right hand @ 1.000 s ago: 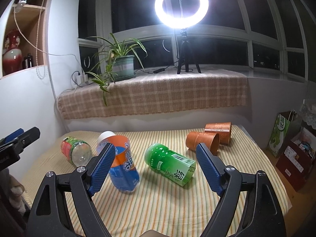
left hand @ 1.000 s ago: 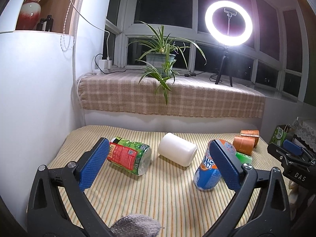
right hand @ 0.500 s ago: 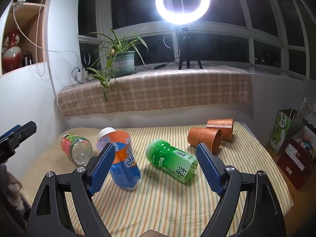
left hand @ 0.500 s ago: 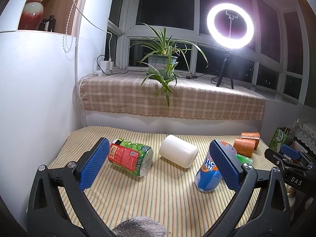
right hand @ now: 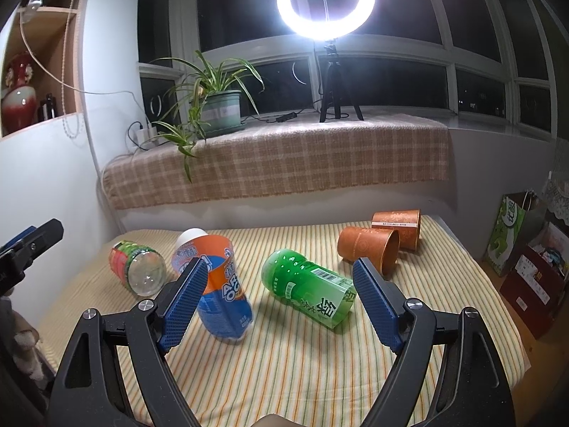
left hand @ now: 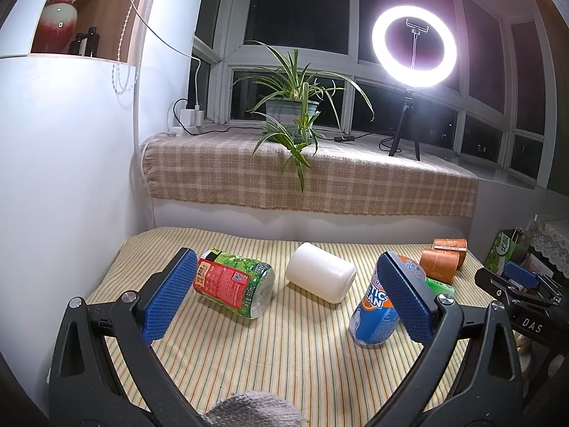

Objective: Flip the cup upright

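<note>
Green cup (right hand: 308, 291) lying, barcode label | left gripper (left hand: 288, 299) agape | right gripper (right hand: 281, 300) agape

White cup (left hand: 320, 277) between bottle (left hand: 234, 286) (left) and can (left hand: 377, 306).

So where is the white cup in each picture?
Left wrist: white cup lies on its side mid-table, between the gripper's fingers.
Right wrist: only its white end peeks out behind the orange-and-blue cup.
Shared landmark: the ring light.
</note>
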The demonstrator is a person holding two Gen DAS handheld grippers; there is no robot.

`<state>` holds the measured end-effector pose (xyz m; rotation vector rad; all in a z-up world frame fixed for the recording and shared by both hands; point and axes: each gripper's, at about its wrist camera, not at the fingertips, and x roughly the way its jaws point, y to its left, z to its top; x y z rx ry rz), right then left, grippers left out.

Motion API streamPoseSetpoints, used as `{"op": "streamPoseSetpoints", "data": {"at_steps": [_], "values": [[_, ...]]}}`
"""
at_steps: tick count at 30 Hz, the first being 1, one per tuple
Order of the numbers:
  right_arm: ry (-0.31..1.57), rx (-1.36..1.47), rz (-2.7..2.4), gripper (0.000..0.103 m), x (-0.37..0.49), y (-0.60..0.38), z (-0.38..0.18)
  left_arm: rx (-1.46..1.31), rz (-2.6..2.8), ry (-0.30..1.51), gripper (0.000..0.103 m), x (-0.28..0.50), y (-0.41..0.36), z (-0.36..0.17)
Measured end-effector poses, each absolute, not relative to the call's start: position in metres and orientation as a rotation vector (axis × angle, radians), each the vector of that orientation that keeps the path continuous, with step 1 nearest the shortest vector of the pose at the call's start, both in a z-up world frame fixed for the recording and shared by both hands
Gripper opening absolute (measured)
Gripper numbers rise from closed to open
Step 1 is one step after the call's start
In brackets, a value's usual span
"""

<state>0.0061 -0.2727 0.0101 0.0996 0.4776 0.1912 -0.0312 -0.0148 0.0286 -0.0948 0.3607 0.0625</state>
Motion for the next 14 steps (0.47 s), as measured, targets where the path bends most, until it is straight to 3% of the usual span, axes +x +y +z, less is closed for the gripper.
{"op": "streamPoseSetpoints", "data": {"at_steps": [14], "values": [[0.491, 0.100, 0.197, 0.084, 0.0083, -0.2711, 0.0070, -0.094, 0.064, 0.361, 0.103, -0.0316, -0.0145, 0.0296]]}}
